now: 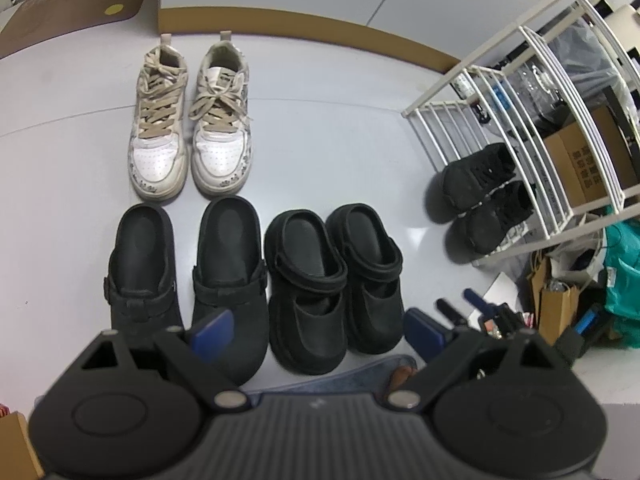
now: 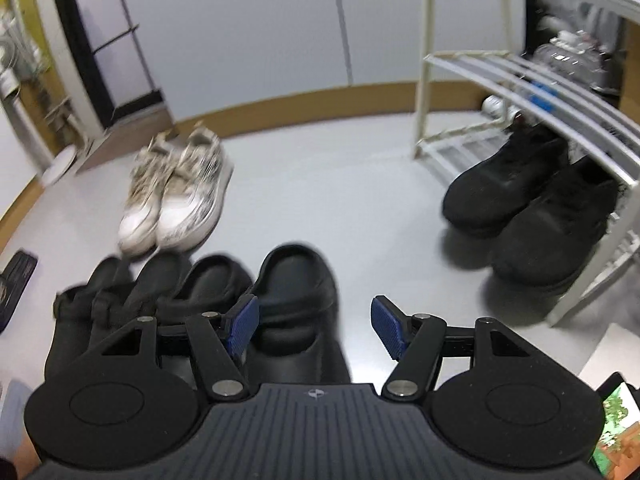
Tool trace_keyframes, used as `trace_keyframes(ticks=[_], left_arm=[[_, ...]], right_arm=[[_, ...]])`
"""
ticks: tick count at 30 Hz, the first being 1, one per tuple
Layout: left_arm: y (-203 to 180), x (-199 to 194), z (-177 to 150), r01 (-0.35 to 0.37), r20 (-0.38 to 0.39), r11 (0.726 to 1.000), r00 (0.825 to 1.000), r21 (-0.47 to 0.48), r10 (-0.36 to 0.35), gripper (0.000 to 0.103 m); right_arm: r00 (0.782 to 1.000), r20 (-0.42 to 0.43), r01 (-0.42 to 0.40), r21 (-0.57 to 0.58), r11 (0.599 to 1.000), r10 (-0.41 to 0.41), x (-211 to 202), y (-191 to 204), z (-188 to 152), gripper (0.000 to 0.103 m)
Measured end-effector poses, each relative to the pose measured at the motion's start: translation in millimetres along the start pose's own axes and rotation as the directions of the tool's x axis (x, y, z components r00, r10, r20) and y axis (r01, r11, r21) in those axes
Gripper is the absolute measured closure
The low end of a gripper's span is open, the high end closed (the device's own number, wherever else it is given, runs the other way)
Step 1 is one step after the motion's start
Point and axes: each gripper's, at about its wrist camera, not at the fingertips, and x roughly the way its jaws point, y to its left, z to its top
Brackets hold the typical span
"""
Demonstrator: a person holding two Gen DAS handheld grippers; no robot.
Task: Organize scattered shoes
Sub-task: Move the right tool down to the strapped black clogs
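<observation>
A pair of white sneakers (image 1: 188,124) stands side by side near the far wall. In front of them sit two pairs of black clogs (image 1: 192,280), lined up in a row. A pair of black sneakers (image 1: 486,196) rests at the foot of the white rack (image 1: 520,120). My left gripper (image 1: 320,328) hangs open above the clogs, nothing between its blue pads. In the right wrist view my right gripper (image 2: 316,326) is open too, its left pad beside the rightmost clog (image 2: 296,280), not pressing on it. The white sneakers (image 2: 180,196) and black sneakers (image 2: 532,208) lie beyond.
The white rack (image 2: 500,68) stands at the right with cardboard boxes (image 1: 580,164) and bags (image 1: 624,272) behind it. A brown box (image 1: 76,0) sits at the far left. A brown skirting runs along the wall. Grey floor lies between the clogs and the rack.
</observation>
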Motion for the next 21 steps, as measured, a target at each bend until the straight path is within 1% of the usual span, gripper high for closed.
trace_keyframes(ticks=[3, 7, 12, 16, 21], left_arm=[[-3, -1, -1, -0.004, 0.003, 1.000, 1.000, 0.016, 0.004, 0.010], [-1, -2, -1, 0.000, 0.003, 1.000, 1.000, 0.008, 0.000, 0.010], [3, -6, 0, 0.001, 0.007, 1.000, 1.000, -0.001, -0.001, 0.008], [4, -4, -1, -0.004, -0.002, 1.000, 1.000, 0.002, 0.004, 0.008], [2, 3, -6, -0.062, -0.037, 0.997, 0.997, 0.045, 0.064, 0.008]], right_arm=[[0.999, -0.034, -0.024, -0.019, 1.000, 0.023, 6, 7, -6, 0.035], [0.997, -0.043, -0.072, -0.035, 0.997, 0.071, 4, 14, -9, 0.035], [0.992, -0.088, -0.098, -0.037, 0.994, 0.095, 9, 25, -13, 0.036], [0.987, -0.115, -0.116, -0.067, 0.991, 0.107, 16, 36, -15, 0.035], [0.984, -0.137, -0.122, -0.074, 0.990, 0.112, 22, 41, -16, 0.035]])
